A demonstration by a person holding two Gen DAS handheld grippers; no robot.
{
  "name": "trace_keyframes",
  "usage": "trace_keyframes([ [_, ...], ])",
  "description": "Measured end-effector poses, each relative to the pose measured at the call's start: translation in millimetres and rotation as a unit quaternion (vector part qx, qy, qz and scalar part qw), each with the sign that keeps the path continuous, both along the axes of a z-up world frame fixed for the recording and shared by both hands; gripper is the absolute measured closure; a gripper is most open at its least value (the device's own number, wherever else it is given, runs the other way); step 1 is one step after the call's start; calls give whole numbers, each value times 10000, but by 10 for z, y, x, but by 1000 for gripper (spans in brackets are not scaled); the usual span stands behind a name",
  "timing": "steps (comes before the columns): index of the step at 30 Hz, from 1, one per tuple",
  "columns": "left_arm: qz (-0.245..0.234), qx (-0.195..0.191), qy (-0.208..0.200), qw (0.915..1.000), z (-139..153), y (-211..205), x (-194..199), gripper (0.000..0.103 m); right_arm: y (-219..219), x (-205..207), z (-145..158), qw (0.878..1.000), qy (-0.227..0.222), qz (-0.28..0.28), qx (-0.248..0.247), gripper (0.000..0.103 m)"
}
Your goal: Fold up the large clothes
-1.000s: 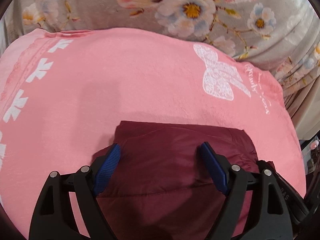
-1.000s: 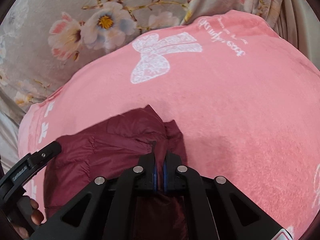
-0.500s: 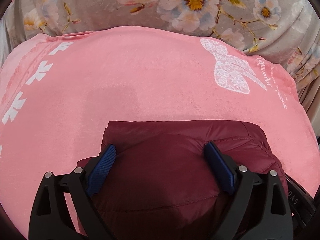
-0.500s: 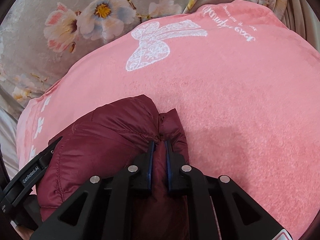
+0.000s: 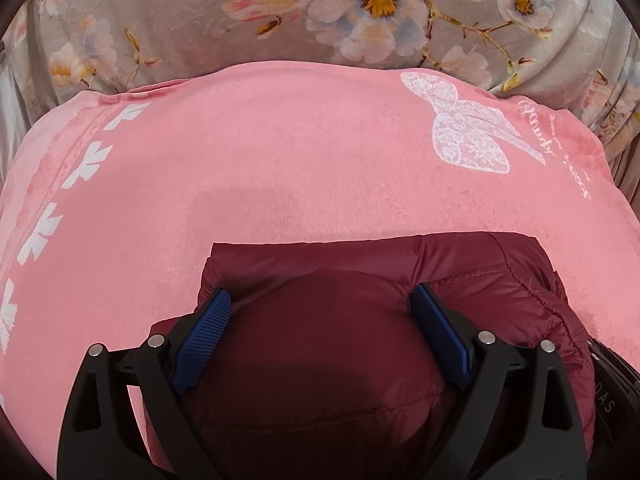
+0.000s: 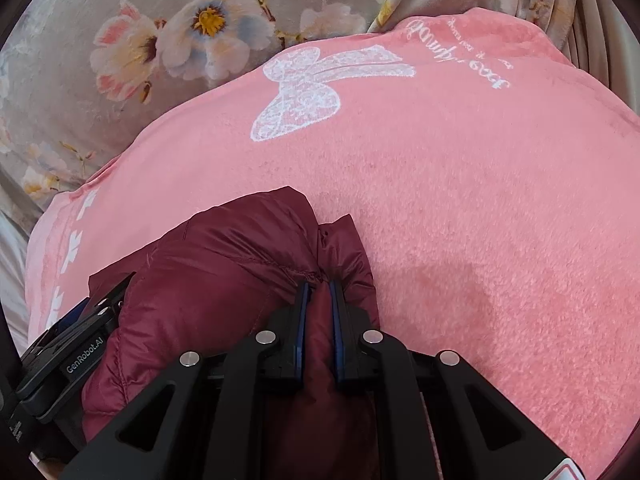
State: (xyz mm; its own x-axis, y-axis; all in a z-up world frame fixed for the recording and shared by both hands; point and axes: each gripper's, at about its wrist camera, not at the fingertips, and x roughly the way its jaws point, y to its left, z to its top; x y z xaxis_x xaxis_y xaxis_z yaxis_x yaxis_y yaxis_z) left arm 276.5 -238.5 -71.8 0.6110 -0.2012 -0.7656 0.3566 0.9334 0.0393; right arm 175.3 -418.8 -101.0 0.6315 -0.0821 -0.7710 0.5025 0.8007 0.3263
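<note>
A folded maroon puffer jacket (image 5: pixel 360 264) lies on a pink blanket (image 5: pixel 280 152). My left gripper (image 5: pixel 322 300) is open, its blue pads straddling a bulging fold of the jacket. In the right wrist view the jacket (image 6: pixel 224 264) sits at lower left on the pink blanket (image 6: pixel 480 200). My right gripper (image 6: pixel 319 288) is nearly closed on a pinch of the jacket's right edge. The left gripper's body (image 6: pixel 72 344) shows at the lower left edge of that view.
The blanket bears a white bow print (image 5: pixel 468 132) and white leaf marks (image 5: pixel 84 168) along its left border. A grey floral sheet (image 5: pixel 360 4) lies beyond the blanket; it also shows in the right wrist view (image 6: pixel 160 40).
The right gripper's jaws have parted slightly around the jacket fabric. The jacket has spread wider and settled lower on the blanket. The left gripper stays open over it.
</note>
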Motion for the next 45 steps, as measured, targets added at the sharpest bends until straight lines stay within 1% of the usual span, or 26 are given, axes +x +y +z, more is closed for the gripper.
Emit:
trace_keyframes([
  [9,5,158,-29,9999,-23,-36,3,14,1,4,-13,10000,21,-11,-32,95],
  [16,-23,210,53,9998,-12,-28,0,14,-10,3,-5,9999,85,6,-61,94],
  [19,-22,243,103,9996,-10,-41,14,14,-73,-15,-5,9998,18,38,183,93],
  [20,-36,292,128,9995,-4,-49,16,14,-73,-15,-5,9998,18,38,183,93],
  [21,-76,327,153,9993,8,-48,7,14,-158,-107,66,9989,39,8,477,91],
  [22,-167,383,182,9990,57,-23,-19,14,-177,-196,142,9985,-8,-24,540,83],
  [23,-247,363,189,9989,136,33,-72,14,-182,-275,210,9985,-60,-49,533,79],
  [24,-350,248,202,9989,230,118,-148,14,-182,-417,324,9990,-109,-26,436,71],
  [25,-440,170,268,9985,299,181,-218,14,-177,-551,409,9993,-137,51,349,68],
  [27,-639,27,493,9967,426,337,-392,14,-159,-827,512,9993,-193,159,277,65],
  [28,-691,-65,610,9957,501,473,-531,14,-147,-977,523,9991,-183,230,305,63],
  [30,-706,-138,732,9947,544,639,-742,14,-104,-1161,478,9985,-93,336,434,63],
  [33,-521,-93,945,9941,458,814,-979,14,29,-1296,335,9965,154,559,598,63],
  [35,-415,-214,1152,9922,379,916,-1078,14,127,-1320,270,9965,272,598,525,63],
  [36,-377,-301,1262,9908,347,960,-1121,14,180,-1353,248,9966,276,585,516,68],
  [37,-351,-389,1362,9893,312,1021,-1189,14,215,-1393,247,9963,224,580,595,79],
  [39,-360,-351,1393,9890,289,1064,-1250,14,303,-1485,291,9962,164,576,634,90],
  [42,-443,118,1137,9925,246,1114,-1327,13,498,-1700,378,9967,130,572,560,94],
  [44,-437,289,1075,9928,227,1173,-1329,13,594,-1838,401,9970,106,541,547,95],
  [45,-463,301,1096,9924,211,1220,-1320,12,647,-1925,388,9970,77,522,558,95],
])
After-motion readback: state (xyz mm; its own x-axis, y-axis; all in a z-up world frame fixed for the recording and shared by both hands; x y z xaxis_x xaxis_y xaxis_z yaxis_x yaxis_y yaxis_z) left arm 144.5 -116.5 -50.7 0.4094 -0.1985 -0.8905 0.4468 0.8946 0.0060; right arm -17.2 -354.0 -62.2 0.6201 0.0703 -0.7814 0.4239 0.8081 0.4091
